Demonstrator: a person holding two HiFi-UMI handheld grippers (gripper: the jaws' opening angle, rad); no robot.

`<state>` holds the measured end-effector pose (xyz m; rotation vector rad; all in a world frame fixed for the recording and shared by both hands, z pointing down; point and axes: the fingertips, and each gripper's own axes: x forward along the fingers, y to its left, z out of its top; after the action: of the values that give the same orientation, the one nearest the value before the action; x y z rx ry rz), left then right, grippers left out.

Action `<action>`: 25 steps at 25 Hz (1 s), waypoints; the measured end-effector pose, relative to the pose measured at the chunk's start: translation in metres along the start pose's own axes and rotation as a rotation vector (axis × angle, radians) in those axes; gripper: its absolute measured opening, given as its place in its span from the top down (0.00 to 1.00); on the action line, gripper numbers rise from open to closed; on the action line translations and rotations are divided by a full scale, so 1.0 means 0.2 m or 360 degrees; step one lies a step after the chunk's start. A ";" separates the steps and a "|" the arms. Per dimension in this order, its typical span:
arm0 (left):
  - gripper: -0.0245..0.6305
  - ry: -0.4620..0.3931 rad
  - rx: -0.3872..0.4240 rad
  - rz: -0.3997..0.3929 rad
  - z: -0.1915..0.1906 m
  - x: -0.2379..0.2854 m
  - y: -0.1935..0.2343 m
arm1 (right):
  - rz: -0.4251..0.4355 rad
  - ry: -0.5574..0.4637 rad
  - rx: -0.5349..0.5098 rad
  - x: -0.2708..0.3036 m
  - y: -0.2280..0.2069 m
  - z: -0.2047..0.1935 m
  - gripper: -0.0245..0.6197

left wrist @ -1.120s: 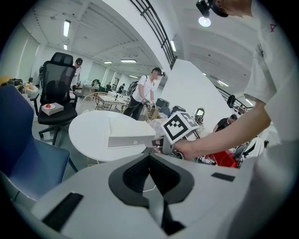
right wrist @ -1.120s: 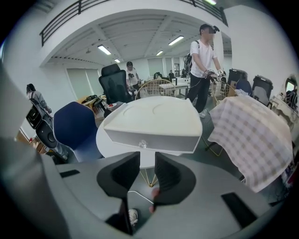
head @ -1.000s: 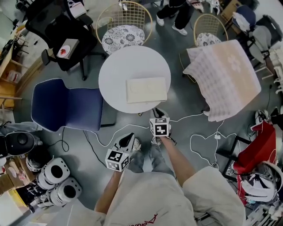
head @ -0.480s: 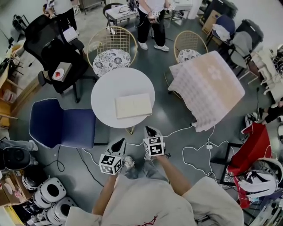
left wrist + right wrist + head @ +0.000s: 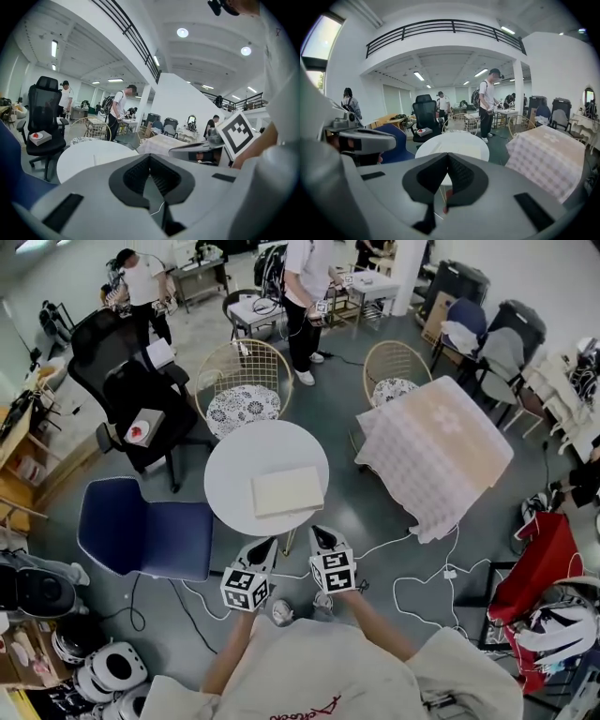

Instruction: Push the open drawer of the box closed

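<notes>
Head view: box (image 5: 288, 490) lies mid round table (image 5: 234, 465); left gripper (image 5: 266, 546) and right gripper (image 5: 317, 533), both clenched empty, hang just off table's near edge. Approach step. Next: find open drawer front (not discernible here), push square.

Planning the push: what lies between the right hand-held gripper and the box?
In the head view, only bare white tabletop lies between the right hand-held gripper and the box.

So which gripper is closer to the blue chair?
Left. The left gripper hangs just right of the chair in the head view; the right gripper is farther right, beyond it.
</notes>
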<state>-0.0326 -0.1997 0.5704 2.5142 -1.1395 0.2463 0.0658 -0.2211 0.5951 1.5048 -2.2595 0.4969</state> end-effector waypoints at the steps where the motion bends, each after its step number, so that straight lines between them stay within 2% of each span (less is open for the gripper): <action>1: 0.94 -0.0014 0.0013 -0.0007 0.02 0.00 0.00 | -0.0004 -0.0020 -0.0003 -0.01 0.00 0.03 0.94; 10: 0.94 -0.0029 0.0054 -0.0040 0.04 -0.06 -0.02 | -0.0041 -0.0126 -0.0001 -0.11 0.06 0.08 0.94; 25: 0.94 -0.0052 0.0055 -0.0029 0.03 -0.08 -0.04 | -0.0061 -0.0144 -0.0032 -0.13 0.09 0.06 0.94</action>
<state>-0.0378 -0.1863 0.5574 2.5662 -1.1338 0.2230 0.0578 -0.1999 0.5694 1.5875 -2.2915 0.4012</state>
